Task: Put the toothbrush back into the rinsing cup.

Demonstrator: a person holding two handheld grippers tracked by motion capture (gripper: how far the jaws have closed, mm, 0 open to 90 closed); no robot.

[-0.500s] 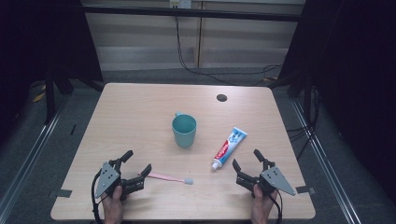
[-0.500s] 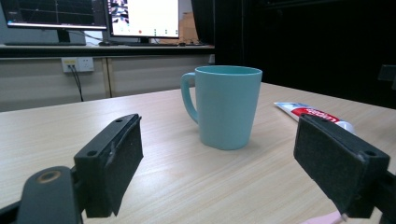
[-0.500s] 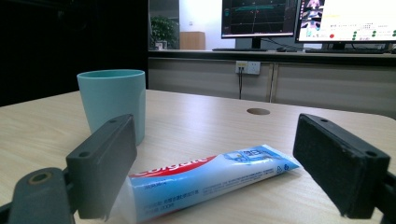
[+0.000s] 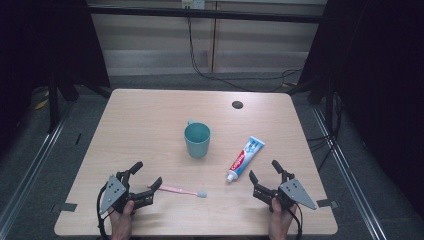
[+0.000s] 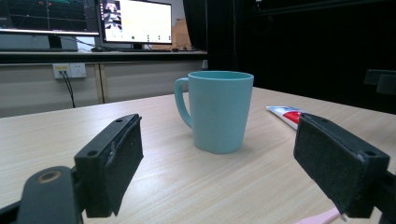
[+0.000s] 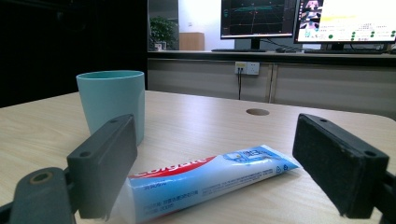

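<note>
A teal cup [image 4: 197,140] stands upright at the middle of the wooden table [image 4: 150,120]. To its right a white, red and blue toothpaste tube [image 4: 246,158] lies flat at a slant. A pink toothbrush [image 4: 177,190] rests near the front edge. My left gripper [image 4: 147,174] is open at the toothbrush's handle end, holding nothing; its own view faces the cup [image 5: 219,112], with the toothbrush's pink tip [image 5: 322,217] by the right jaw. My right gripper [image 4: 264,170] is open just before the tube's cap end. In its view the tube [image 6: 210,177] lies between the jaws, untouched, with the cup [image 6: 112,100] behind.
A round cable hole [image 4: 237,104] sits in the table's far right part. Black curtains and frame posts stand at both sides. Monitors [image 6: 322,18] and a wall socket stand beyond the far edge.
</note>
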